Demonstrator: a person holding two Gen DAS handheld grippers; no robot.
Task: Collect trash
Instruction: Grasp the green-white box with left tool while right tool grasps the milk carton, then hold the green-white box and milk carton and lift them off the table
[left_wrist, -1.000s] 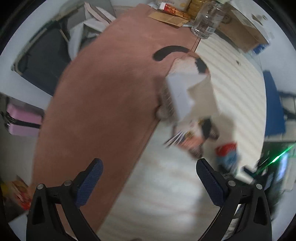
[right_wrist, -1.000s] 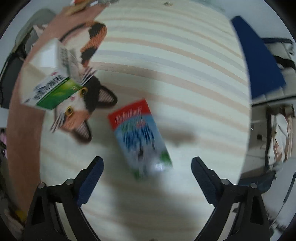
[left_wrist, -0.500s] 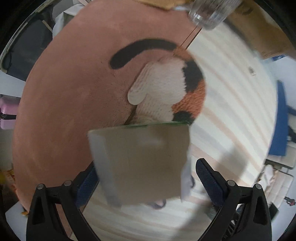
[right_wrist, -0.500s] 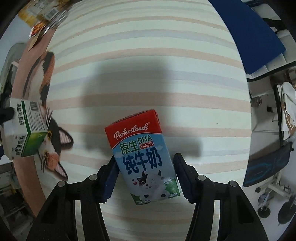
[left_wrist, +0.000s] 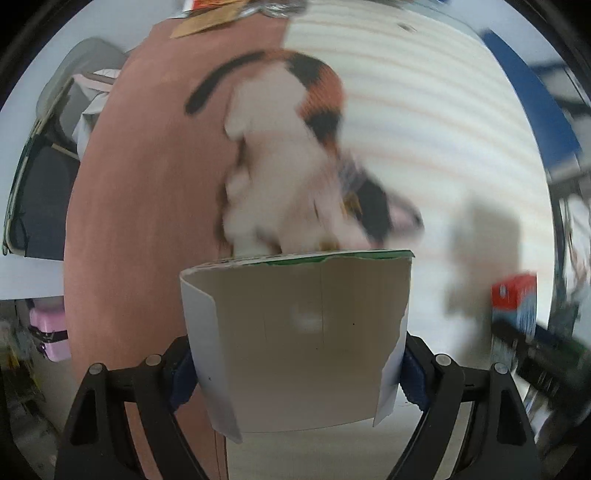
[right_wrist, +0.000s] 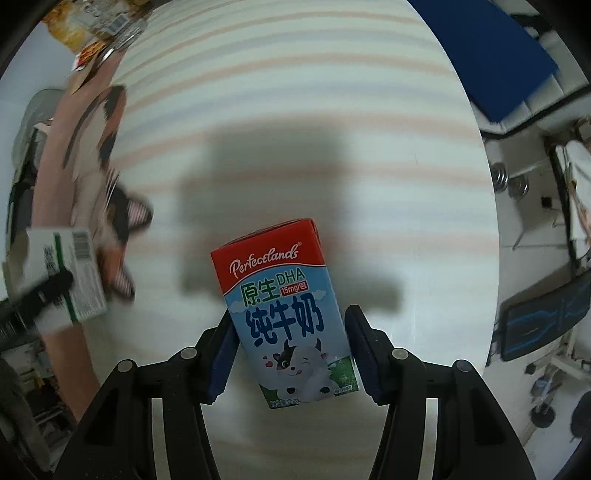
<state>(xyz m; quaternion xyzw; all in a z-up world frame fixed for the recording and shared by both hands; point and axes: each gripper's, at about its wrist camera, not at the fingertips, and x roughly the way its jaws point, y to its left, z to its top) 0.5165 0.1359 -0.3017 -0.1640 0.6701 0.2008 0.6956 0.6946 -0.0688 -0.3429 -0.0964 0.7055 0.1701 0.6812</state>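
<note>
Between left claw (left_wrist: 295, 365) closing: torn cardboard box (left_wrist: 295, 332) | right claw (right_wrist: 290, 350) closing, pinching glossy milk carton (right_wrist: 284, 314)

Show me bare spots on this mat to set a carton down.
Free: the striped stretch between the cat print and the blue pad, beyond the milk carton. Crowded: the far corner with wrappers.

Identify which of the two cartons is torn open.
The green-and-white carton between the left hand-held gripper's closing jaws; the red-topped milk carton looks sealed.

Striped rug (right_wrist: 332, 110) with calico cat print (left_wrist: 295, 147).
</note>
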